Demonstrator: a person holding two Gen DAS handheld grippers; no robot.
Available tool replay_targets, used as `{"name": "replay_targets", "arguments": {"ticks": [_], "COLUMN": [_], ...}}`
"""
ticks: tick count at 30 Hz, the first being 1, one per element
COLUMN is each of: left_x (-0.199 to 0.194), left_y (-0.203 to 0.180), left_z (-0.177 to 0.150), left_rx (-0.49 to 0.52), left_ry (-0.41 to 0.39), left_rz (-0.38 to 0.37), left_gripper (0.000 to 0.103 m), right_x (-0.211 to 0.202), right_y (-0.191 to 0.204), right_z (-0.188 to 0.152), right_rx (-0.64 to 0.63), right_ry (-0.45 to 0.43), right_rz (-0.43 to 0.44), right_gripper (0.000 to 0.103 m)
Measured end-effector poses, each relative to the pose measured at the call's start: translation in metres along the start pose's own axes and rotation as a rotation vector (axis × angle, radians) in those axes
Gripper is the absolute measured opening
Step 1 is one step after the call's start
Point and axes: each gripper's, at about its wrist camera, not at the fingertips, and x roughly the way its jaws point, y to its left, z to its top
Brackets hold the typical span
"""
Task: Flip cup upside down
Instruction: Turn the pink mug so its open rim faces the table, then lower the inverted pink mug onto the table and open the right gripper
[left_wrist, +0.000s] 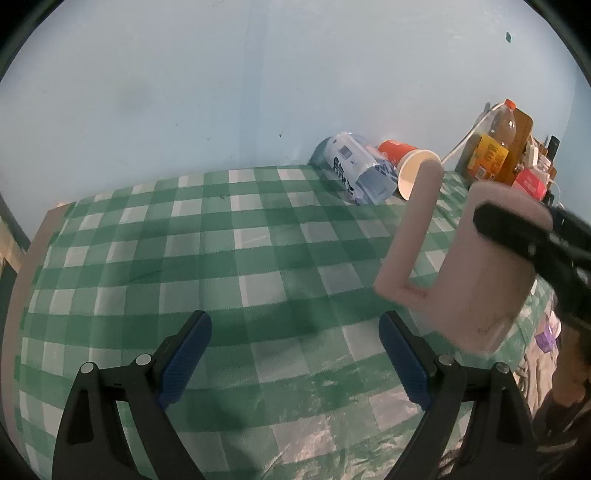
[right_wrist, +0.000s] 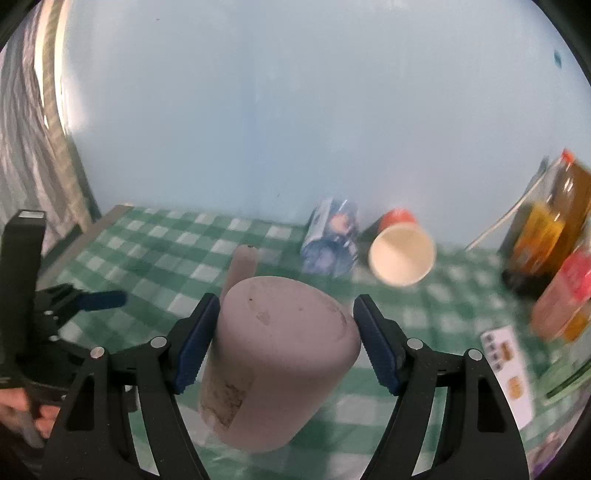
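Jaws: right gripper (right_wrist: 284, 341) seemingly grips tilted pink cup (right_wrist: 280, 362) | left gripper (left_wrist: 295, 360) spread, empty

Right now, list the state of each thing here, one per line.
Pink cup: base up, between the right gripper's fingers, handle on the far side.
Right gripper: around the cup; contact unclear.
Left gripper: open, empty.
Red paper cup: on its side, mouth toward the cameras.
Juice bottle: upright, capped.
Blue packet: lying down.

Matt pink cup (right_wrist: 280, 354), scuffed; tablecloth (left_wrist: 207, 258) glossy, probably plastic.
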Motion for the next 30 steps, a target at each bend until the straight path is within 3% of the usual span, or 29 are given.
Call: {"name": "replay_targets", "arguments": {"ticks": [7,14,20,30], "left_x": [0.006,0.01,0.012,0.009], "left_y": [0.001,0.001,0.0,-0.007], "left_z": [-0.007,-0.009,-0.009,-0.014], "left_rx": [0.004,0.001,0.003,0.011], "left_ry": [0.013,0.026,0.03,0.021], "left_rz": [0.011,0.004,-0.003,-0.016], "left_gripper": [0.093,0.093,0.093,0.093], "right_x": [0.0,0.01,0.006,-0.007], "right_y": [0.013,0.011,0.013,0.009], "right_z": [-0.015,-0.036,-0.047,-0.052], "right_rx": [-0.114,-0.152,-0.165,-0.127], "right_ry": [-0.097,-0.146,-0.192,-0.222], "right_rz": [-0.144,-0.219,-0.228,-0.172], "right_gripper": [0.075,0.075,0.075,0.075]}}
